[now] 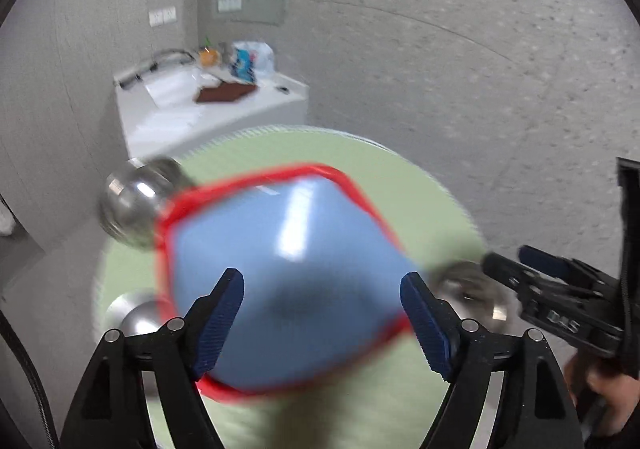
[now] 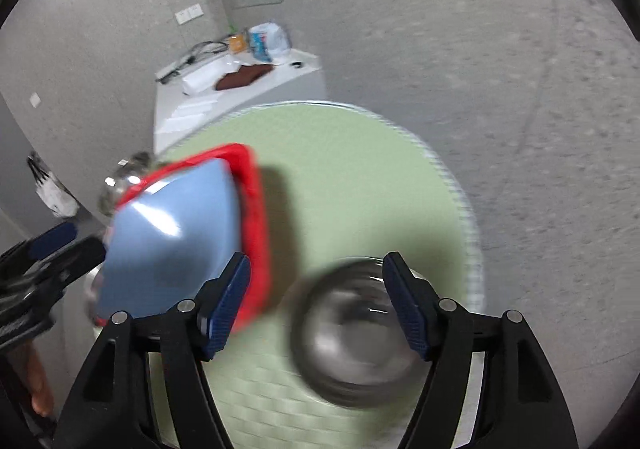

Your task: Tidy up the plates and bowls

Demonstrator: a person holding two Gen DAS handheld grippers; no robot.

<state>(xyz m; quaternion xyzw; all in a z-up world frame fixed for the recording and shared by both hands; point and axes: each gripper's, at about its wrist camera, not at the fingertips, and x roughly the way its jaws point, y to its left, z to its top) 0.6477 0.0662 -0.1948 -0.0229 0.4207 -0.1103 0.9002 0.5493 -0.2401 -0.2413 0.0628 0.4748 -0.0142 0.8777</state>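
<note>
Left wrist view, left to right: steel bowl point(image 1: 132, 205) at the far left edge of the round green mat point(image 1: 432, 209); second steel bowl point(image 1: 132, 313) at the near left edge, partly hidden. Blue plate point(image 1: 280, 273) stacked on red plate point(image 1: 360, 189), mid-mat, blurred. Left hand-held gripper point(image 1: 322, 309) above the blue plate, fingers spread wide, nothing between them. Third steel bowl point(image 1: 468, 289) at the right edge, beside the right hand-held gripper point(image 1: 516, 273). White counter point(image 1: 224, 117) far behind, cluttered with bags and a dark cloth.

Right wrist view, left to right: left hand-held gripper at the left border; blue plate on red plate left of centre; steel bowl near right on the mat, the right hand-held gripper above it, fingers spread, holding nothing.
</note>
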